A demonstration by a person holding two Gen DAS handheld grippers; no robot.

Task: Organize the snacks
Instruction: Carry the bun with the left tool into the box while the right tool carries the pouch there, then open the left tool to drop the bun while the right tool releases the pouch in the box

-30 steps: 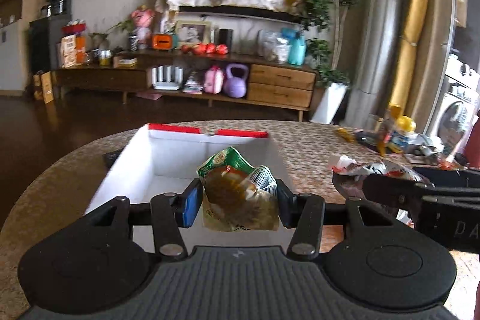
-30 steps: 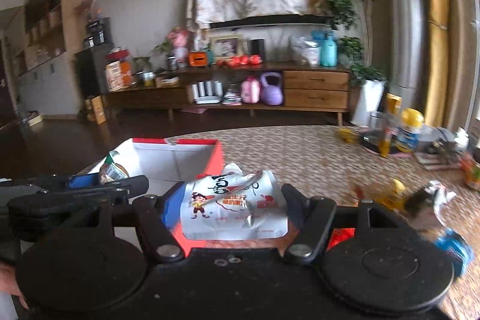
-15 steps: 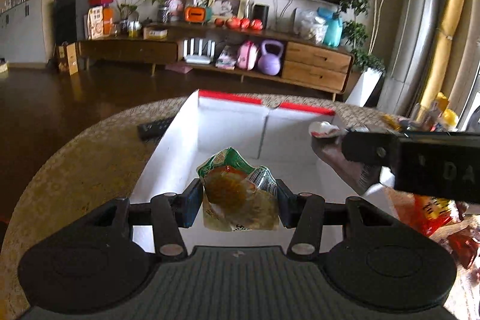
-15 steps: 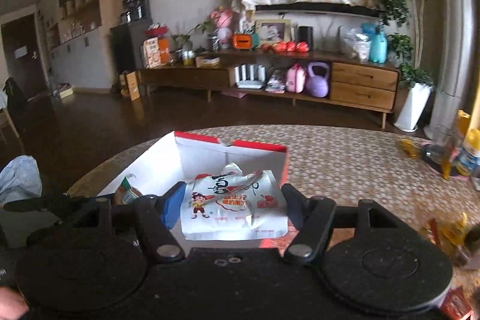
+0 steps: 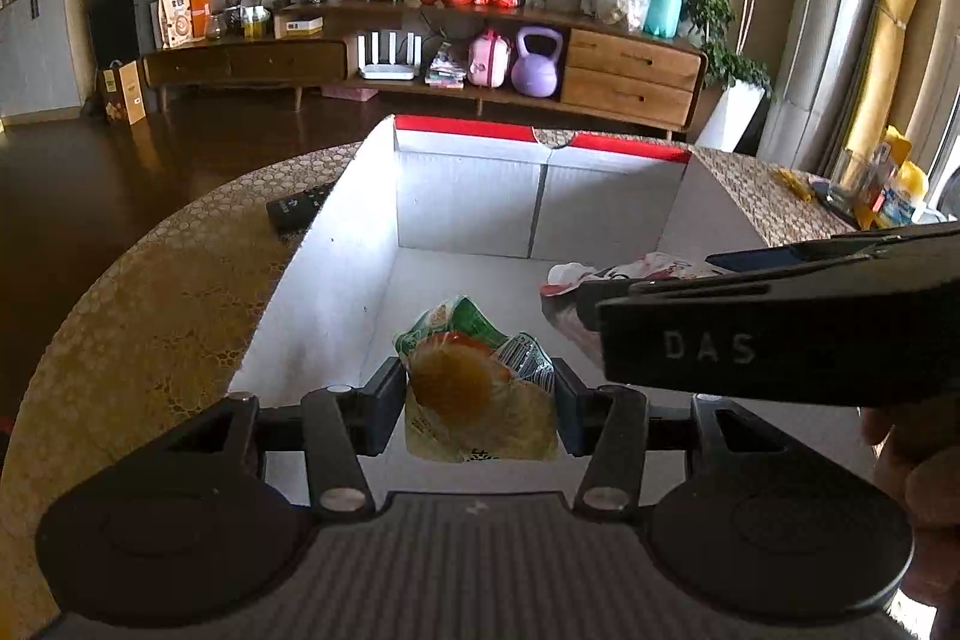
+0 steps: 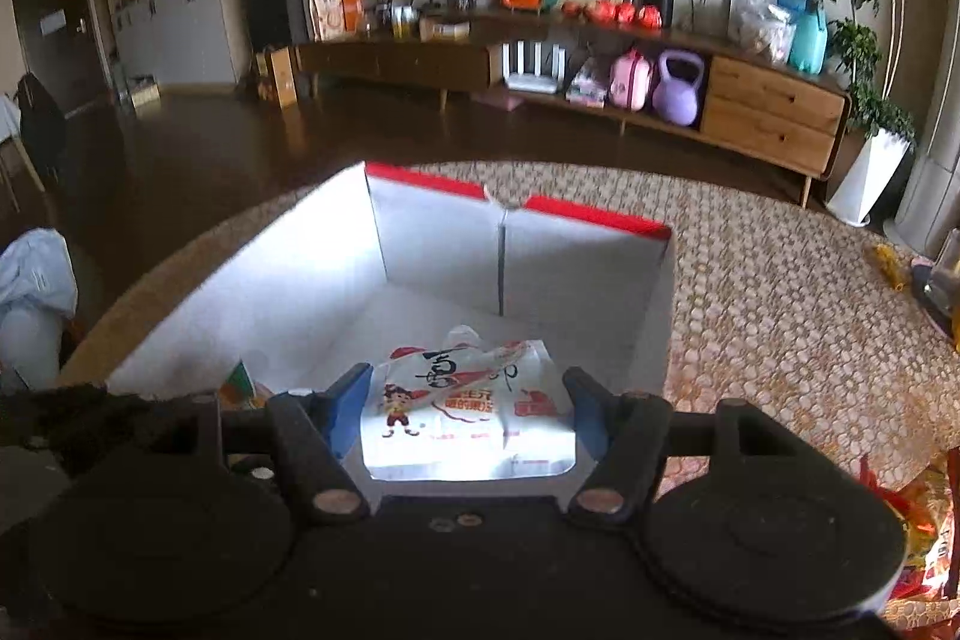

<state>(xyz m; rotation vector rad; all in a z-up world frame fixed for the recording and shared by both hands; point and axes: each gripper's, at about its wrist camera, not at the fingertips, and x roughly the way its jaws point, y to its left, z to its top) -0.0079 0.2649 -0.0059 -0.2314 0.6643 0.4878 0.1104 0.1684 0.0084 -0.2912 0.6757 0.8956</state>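
Observation:
A white cardboard box with a red rim [image 5: 468, 196] [image 6: 432, 250] stands open on the patterned table. My left gripper [image 5: 477, 409] is shut on a green and orange snack packet [image 5: 480, 388] and holds it over the box's near end. My right gripper [image 6: 468, 415] is shut on a white snack pouch with a cartoon figure [image 6: 468, 409], also over the box. In the left wrist view the right gripper's body [image 5: 780, 334] crosses from the right with the white pouch [image 5: 624, 271] at its tip. The box floor shows bare.
A black remote [image 5: 294, 211] lies on the table left of the box. Bottles and packets [image 5: 882, 190] stand at the table's far right. Loose snack wrappers [image 6: 918, 532] lie on the table right of the box. A long wooden sideboard [image 5: 480, 52] is behind.
Both grippers have moved forward and tilted down with their packets, from beside the box to over its inside. The right gripper swung left, closer to the left one.

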